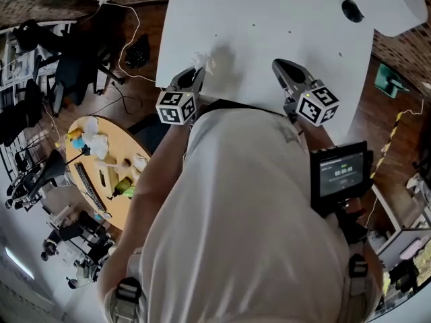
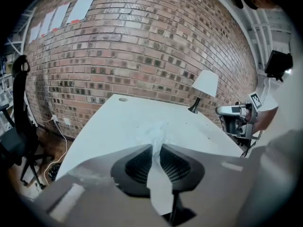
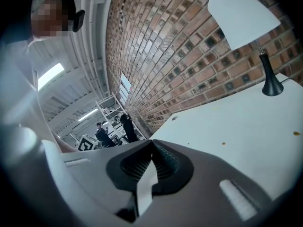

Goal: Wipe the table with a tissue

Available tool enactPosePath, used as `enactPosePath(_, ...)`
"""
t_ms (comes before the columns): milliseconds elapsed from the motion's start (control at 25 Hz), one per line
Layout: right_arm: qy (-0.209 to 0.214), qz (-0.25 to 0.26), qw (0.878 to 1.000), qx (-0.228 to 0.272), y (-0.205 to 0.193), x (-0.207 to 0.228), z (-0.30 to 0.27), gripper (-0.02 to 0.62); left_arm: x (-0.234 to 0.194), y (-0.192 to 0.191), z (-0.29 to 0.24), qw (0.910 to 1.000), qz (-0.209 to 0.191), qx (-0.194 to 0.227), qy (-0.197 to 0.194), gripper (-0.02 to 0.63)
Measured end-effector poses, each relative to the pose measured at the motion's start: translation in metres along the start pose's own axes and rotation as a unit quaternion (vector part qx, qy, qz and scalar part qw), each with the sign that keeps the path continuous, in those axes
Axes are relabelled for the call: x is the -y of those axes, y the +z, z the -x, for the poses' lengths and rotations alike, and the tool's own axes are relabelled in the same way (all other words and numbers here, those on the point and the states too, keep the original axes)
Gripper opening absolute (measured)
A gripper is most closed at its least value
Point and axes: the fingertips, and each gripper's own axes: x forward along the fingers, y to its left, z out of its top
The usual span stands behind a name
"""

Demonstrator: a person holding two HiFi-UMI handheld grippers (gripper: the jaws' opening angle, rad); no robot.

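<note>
1. Left gripper (image 2: 156, 149): I read its jaws as pressed shut on a white tissue (image 2: 156, 132). A crumpled wad sticks out past the tips, and a flat strip trails back between the ribbed pads.
2. Tissue, position: in the head view the tissue (image 1: 202, 62) sits at the tip of the left gripper (image 1: 197, 75), over the near left part of the white table (image 1: 269, 19). I cannot tell whether it touches the top.
3. Right gripper (image 3: 152, 144): jaws closed together at the tips, nothing between them. In the head view the right gripper (image 1: 281, 66) is over the table's near edge, well apart from the tissue.
4. Table surface: a few small specks, including one yellowish speck (image 3: 297, 133) towards the right.
5. Lamp (image 3: 242, 14): white shade, dark stem and base, standing on the table's far right corner.
6. Brick wall (image 2: 142, 46): behind the table.
7. Round wooden table (image 1: 121, 140): on the floor to my left, cluttered with small items.
8. Black office chair (image 2: 19, 126): left of the white table.
</note>
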Motion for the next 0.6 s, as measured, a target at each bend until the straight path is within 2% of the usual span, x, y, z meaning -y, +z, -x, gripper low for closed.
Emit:
enactPosePath(320,-0.036,-0.014,0.999,0.003,0.004,0.011,0.008,0.008,-0.008,0.019,-0.037,0.9984,-0.048,-0.025,-0.015,0.057)
enactPosePath(600,-0.076,-0.029,0.996,0.02,0.014,0.03,0.023,0.008,-0.012,0.026,-0.069,0.9975,-0.056,-0.036,-0.024,0.058)
